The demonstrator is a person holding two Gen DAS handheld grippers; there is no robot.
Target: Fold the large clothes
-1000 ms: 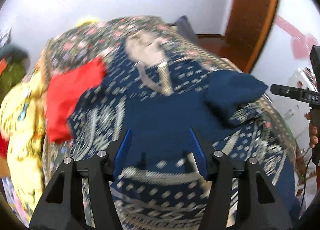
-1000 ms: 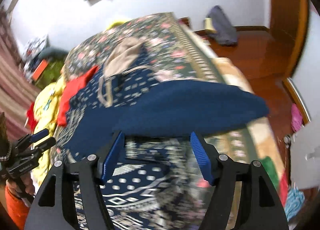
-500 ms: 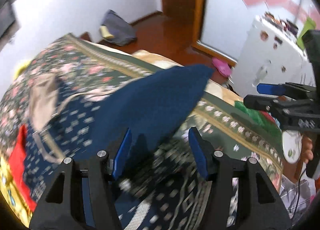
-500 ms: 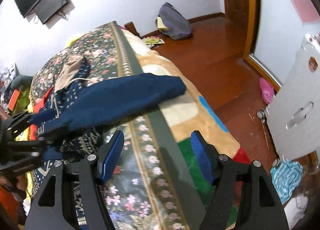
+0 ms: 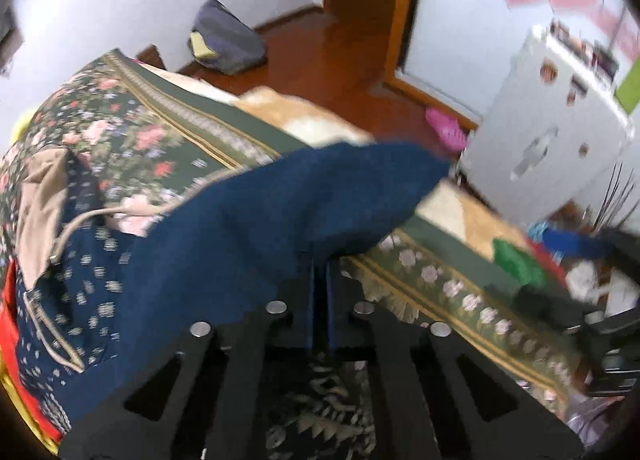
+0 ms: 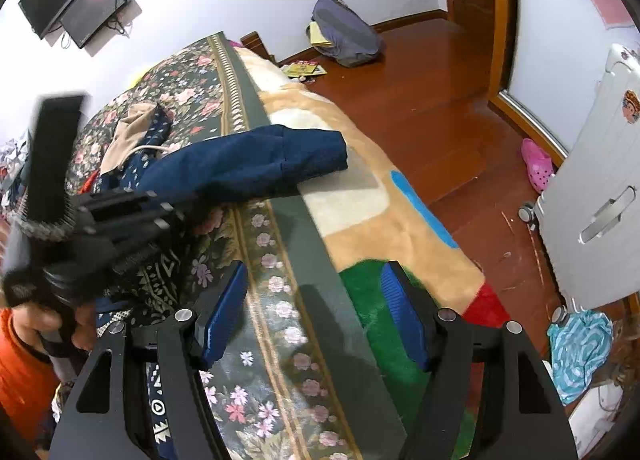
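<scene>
Left gripper (image 5: 320, 280) has just closed, its blue pads pinching the underside of the plain navy sleeve (image 5: 304, 204) of the dark blue patterned garment (image 5: 100, 292) spread on the floral bedspread (image 6: 276, 300). The sleeve lies across the bed's green border, cuff near the edge. Right gripper (image 6: 312, 312) hovers spread over the bedspread border, nothing between its pads.
</scene>
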